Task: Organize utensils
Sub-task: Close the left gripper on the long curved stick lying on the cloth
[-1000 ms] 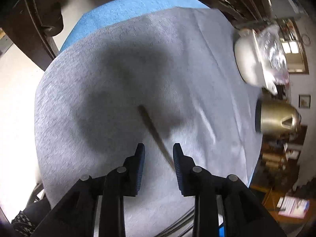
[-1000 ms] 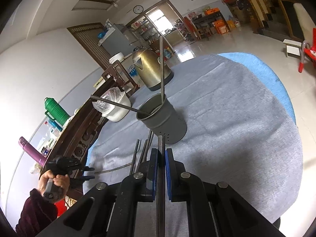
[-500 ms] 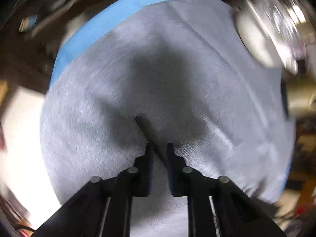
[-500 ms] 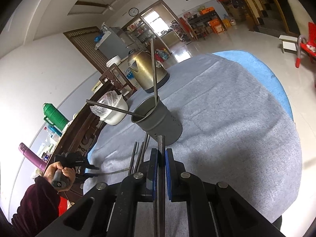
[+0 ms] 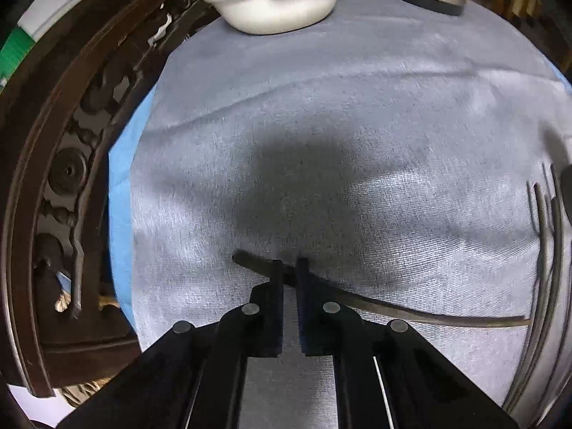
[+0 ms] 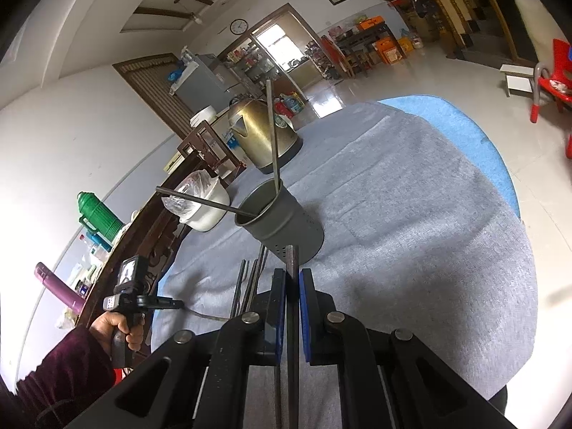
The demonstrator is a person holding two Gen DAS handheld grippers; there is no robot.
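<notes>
My left gripper (image 5: 289, 268) is shut on a long dark utensil handle (image 5: 411, 312) that lies across the grey cloth (image 5: 321, 125); its far end runs right toward several more utensils (image 5: 547, 236). My right gripper (image 6: 292, 279) is shut on another dark utensil handle (image 6: 292, 261), held upright just in front of a grey metal holder cup (image 6: 286, 221). Two utensils (image 6: 271, 132) stand in that cup. The left gripper also shows in the right wrist view (image 6: 168, 302), low at the left, by several utensils (image 6: 250, 282) lying on the cloth.
A white pot with a plastic bag (image 6: 200, 203) and a brass kettle (image 6: 261, 132) stand behind the cup; both also show at the top of the left wrist view (image 5: 279, 3). A dark carved wooden bench (image 5: 53, 178) borders the cloth on the left.
My left gripper closed on the handle on the cloth and swung round, so the pot and kettle are now ahead of it. My right gripper lowered slightly toward the cup, still holding its utensil.
</notes>
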